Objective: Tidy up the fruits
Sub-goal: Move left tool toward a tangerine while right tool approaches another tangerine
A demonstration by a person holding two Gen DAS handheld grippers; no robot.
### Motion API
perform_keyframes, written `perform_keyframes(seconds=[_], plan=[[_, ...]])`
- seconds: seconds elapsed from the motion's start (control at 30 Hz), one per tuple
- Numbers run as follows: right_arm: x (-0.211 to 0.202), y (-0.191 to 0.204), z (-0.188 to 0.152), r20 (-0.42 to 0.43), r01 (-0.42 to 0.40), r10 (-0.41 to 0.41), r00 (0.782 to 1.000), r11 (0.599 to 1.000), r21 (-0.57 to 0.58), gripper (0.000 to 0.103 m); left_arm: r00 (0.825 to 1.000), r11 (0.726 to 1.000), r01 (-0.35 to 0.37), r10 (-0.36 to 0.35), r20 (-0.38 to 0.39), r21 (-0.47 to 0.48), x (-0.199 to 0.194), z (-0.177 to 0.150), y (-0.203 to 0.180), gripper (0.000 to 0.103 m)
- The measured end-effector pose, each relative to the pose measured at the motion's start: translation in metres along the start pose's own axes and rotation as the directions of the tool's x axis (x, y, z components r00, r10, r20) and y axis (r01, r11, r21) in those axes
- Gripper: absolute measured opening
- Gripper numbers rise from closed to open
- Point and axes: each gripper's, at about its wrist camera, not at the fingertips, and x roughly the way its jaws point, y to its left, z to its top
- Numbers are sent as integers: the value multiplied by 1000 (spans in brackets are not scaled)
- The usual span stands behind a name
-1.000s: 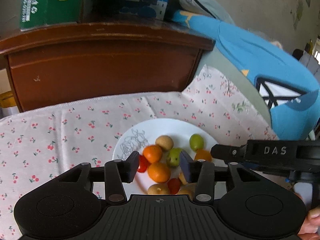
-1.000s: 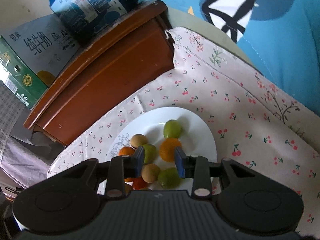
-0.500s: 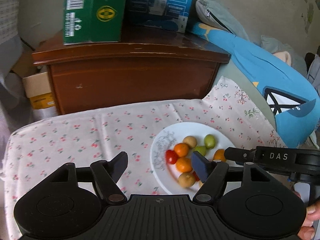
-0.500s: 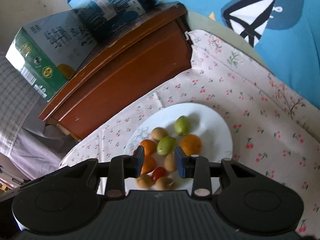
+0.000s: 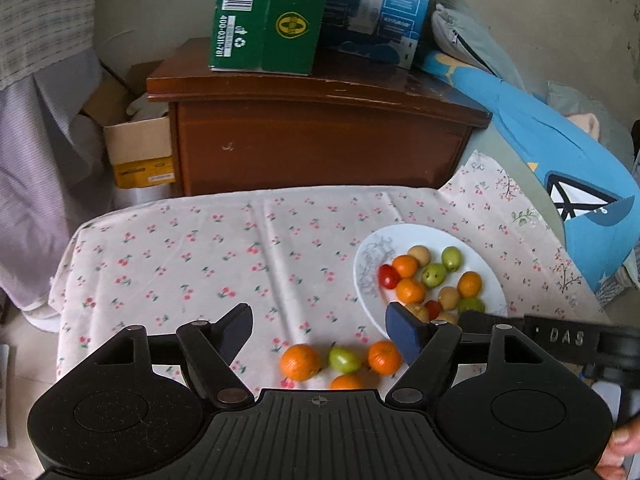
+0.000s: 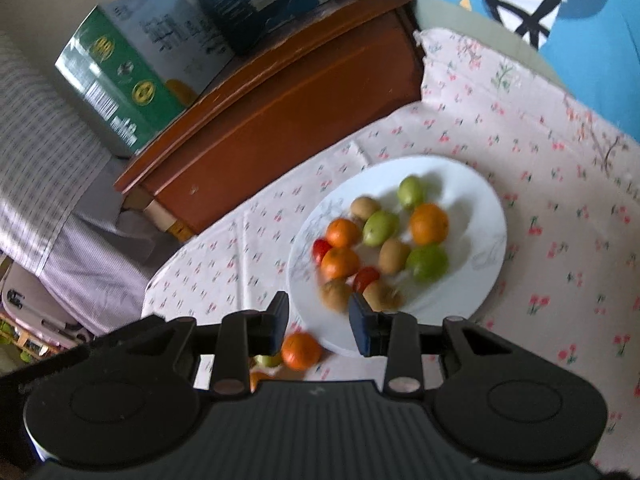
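Observation:
A white plate (image 5: 372, 256) on the cherry-print cloth (image 5: 200, 264) holds several oranges, green fruits, brown fruits and two red tomatoes. Two oranges (image 5: 300, 362) (image 5: 384, 357), a green fruit (image 5: 344, 360) and part of a third orange (image 5: 346, 382) lie loose on the cloth in front of the plate. My left gripper (image 5: 318, 316) hangs above these loose fruits; its jaws are opening and hold nothing. My right gripper (image 6: 319, 304) hovers at the near rim of the plate (image 6: 460, 184), jaws narrowly apart and empty, with a loose orange (image 6: 301, 351) below them.
A brown wooden cabinet (image 5: 320, 140) stands behind the cloth, carrying a green carton (image 5: 272, 16) and a blue box (image 5: 380, 4). A cardboard box (image 5: 140, 152) sits to its left. A blue cushion (image 5: 560, 152) borders the right side. The right gripper's black body (image 5: 560, 336) reaches in beside the plate.
Both views have pulled back from the plate. The left jaws have spread much wider, and the loose fruits on the cloth have come into view. The right jaws keep the same narrow gap.

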Motion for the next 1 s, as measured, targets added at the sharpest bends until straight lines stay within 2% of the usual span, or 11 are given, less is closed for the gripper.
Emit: perform_keyframes(seconds=[0.4,0.63,1.0], plan=[[6,31,-45,-66,-39,30,997,988,-146,38,997,998,-58,58,-46,2,-4,-17,23,75],[22,46,-61,-102,-51,25,995,966,-254,38,990,990,-124,119,-71,-63,8,-22,47,75],[52,56,-72,-111,-32,-4,994,947,-318,39,989,989,-131,125,-81,-73,25,-27,56,75]])
